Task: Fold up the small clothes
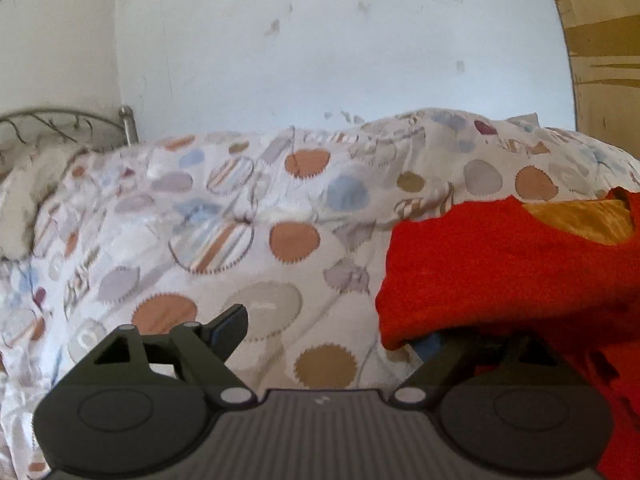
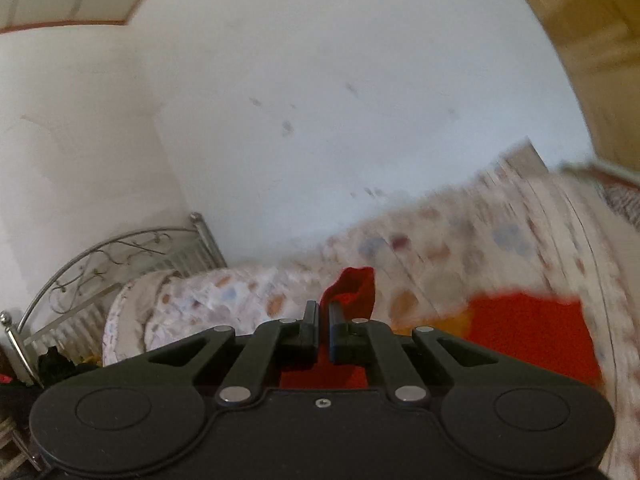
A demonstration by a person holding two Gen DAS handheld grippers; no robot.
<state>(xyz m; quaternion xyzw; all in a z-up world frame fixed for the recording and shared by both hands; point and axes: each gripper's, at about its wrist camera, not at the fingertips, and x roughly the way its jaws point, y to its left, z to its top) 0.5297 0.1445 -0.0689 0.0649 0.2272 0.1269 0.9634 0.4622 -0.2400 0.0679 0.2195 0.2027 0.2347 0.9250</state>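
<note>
A small red garment (image 1: 500, 268) with an orange-yellow inside lies on the bed at the right of the left wrist view. My left gripper (image 1: 332, 328) is open; its left finger (image 1: 230, 330) shows bare, and the red cloth drapes over its right finger. In the right wrist view my right gripper (image 2: 323, 320) is shut on an edge of the red garment (image 2: 354, 292), which sticks up between the fingers. The rest of the garment (image 2: 528, 336) lies on the bed to the right, blurred.
The bed is covered by a white quilt (image 1: 240, 220) with orange, blue and grey dots. A metal headboard (image 2: 100, 264) and a pillow (image 2: 132, 312) are at the left. A white wall stands behind. A wooden door (image 1: 600, 40) is at the right.
</note>
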